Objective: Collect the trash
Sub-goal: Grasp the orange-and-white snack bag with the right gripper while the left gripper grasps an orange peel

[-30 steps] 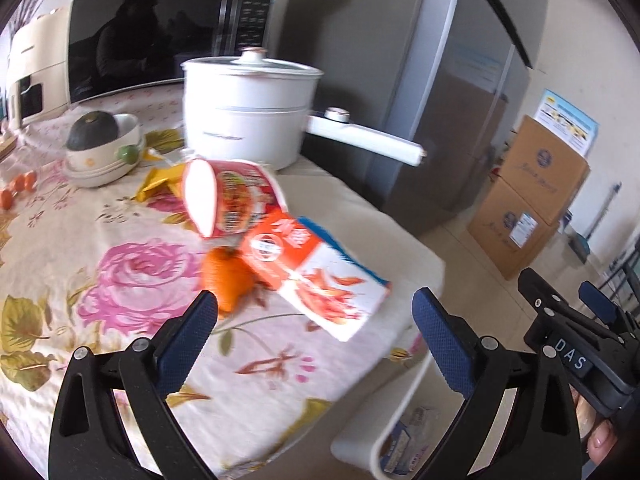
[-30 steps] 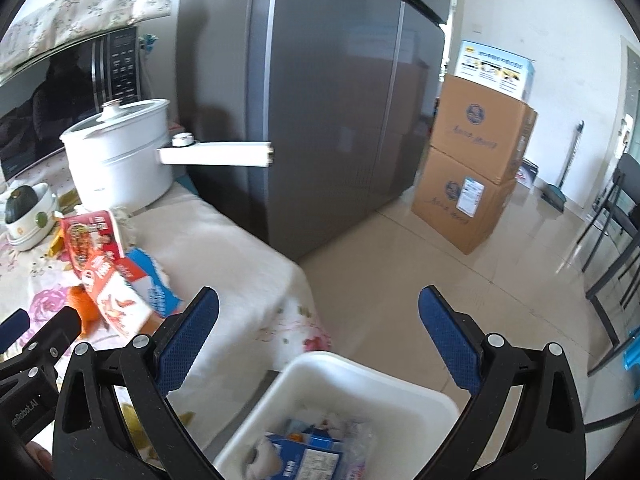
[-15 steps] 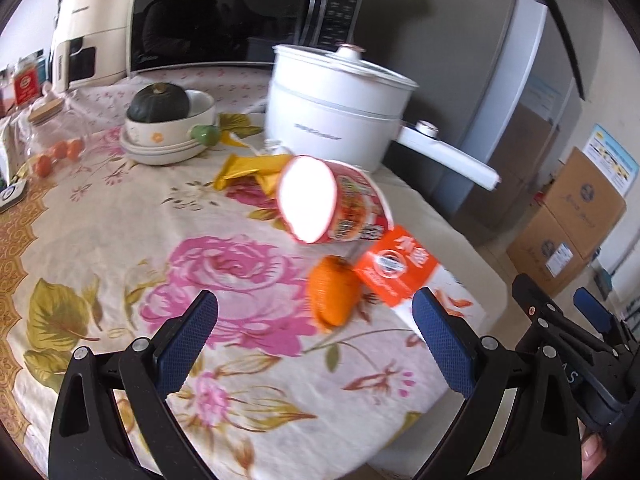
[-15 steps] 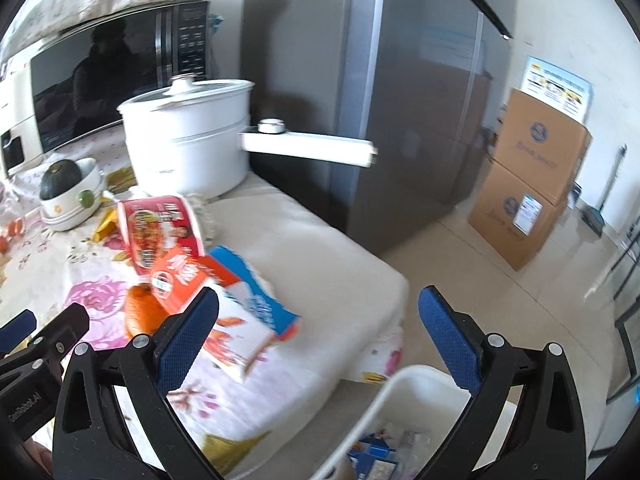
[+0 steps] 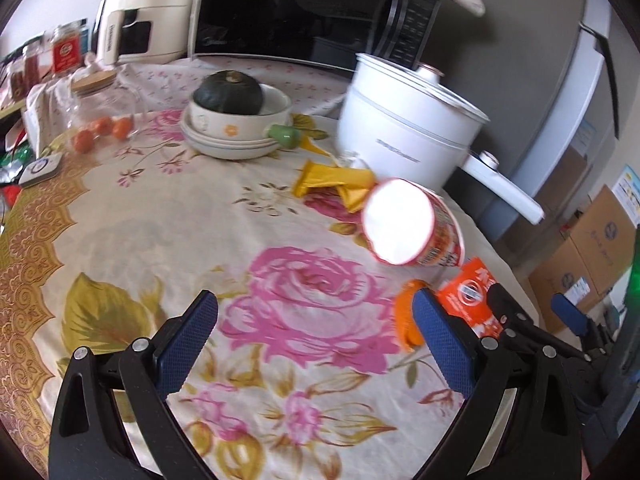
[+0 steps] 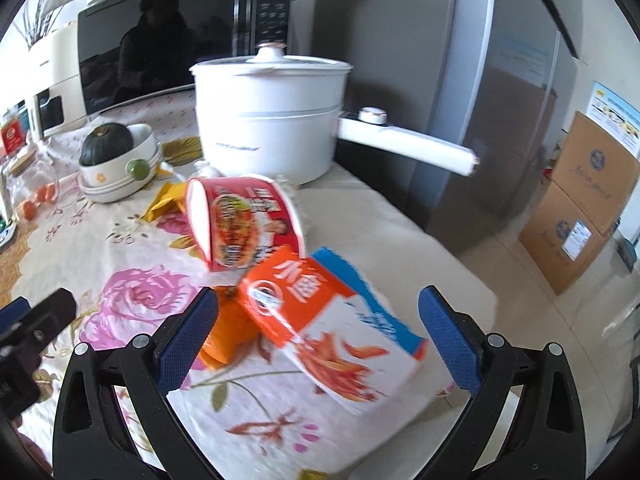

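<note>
My left wrist camera sits low over the table, facing its far edge and the microwave. My right wrist camera is close above the near right corner, facing the pot and fridge. Both views share the cup, orange box, pot and bowl.

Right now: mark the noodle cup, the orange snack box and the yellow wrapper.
noodle cup point(image 6: 244, 220), right wrist view, printed side wall.
orange snack box point(image 6: 296, 296), right wrist view, orange top face.
yellow wrapper point(image 5: 332, 178), left wrist view, flat middle.
</note>
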`<action>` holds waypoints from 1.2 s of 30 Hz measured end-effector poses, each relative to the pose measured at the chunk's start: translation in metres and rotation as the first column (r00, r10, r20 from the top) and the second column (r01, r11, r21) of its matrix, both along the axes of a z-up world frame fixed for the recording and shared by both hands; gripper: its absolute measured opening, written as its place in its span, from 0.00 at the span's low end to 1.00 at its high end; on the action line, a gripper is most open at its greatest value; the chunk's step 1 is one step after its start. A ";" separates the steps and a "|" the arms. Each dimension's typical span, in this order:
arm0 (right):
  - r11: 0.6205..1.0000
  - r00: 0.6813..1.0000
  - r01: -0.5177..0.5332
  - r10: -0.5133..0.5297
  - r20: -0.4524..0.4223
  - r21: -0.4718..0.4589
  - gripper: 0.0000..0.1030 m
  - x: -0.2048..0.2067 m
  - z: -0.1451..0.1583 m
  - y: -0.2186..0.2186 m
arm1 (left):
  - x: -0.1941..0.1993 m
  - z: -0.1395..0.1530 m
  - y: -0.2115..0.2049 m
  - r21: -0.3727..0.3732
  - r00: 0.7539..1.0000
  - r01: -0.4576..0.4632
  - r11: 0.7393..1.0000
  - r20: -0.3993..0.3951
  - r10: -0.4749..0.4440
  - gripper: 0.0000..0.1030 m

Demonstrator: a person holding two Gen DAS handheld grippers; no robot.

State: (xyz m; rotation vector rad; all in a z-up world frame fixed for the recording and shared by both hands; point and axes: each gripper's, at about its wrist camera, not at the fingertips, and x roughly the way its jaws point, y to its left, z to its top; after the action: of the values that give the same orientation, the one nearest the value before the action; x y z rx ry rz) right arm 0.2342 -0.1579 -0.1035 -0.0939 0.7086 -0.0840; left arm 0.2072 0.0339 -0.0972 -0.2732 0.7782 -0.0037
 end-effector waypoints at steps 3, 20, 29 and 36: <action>0.999 0.998 -0.041 0.039 -0.040 -0.030 0.93 0.014 -0.007 0.008 | 0.002 -0.001 0.015 -0.019 1.000 -0.025 0.999 -0.010 0.025 0.92; 0.976 0.954 -0.175 0.201 -0.221 0.131 0.36 0.054 -0.048 -0.014 | 0.013 -0.016 0.025 -0.031 0.999 0.007 0.999 -0.052 -0.008 0.92; 0.956 0.980 -0.173 0.192 -0.059 0.237 0.32 0.032 -0.007 -0.030 | 0.029 -0.018 -0.009 -0.047 0.998 0.056 0.997 -0.040 -0.058 0.92; 0.960 0.993 -0.117 0.110 0.039 0.254 0.32 0.008 0.019 -0.067 | 0.052 -0.032 -0.055 -0.038 0.991 0.116 0.992 -0.064 -0.119 0.92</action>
State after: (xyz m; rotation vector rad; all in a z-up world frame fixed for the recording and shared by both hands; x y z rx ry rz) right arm 0.2422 -0.2252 -0.0841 0.1141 0.6827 0.1167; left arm 0.2596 -0.0212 -0.1287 -0.2601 0.8598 -0.1196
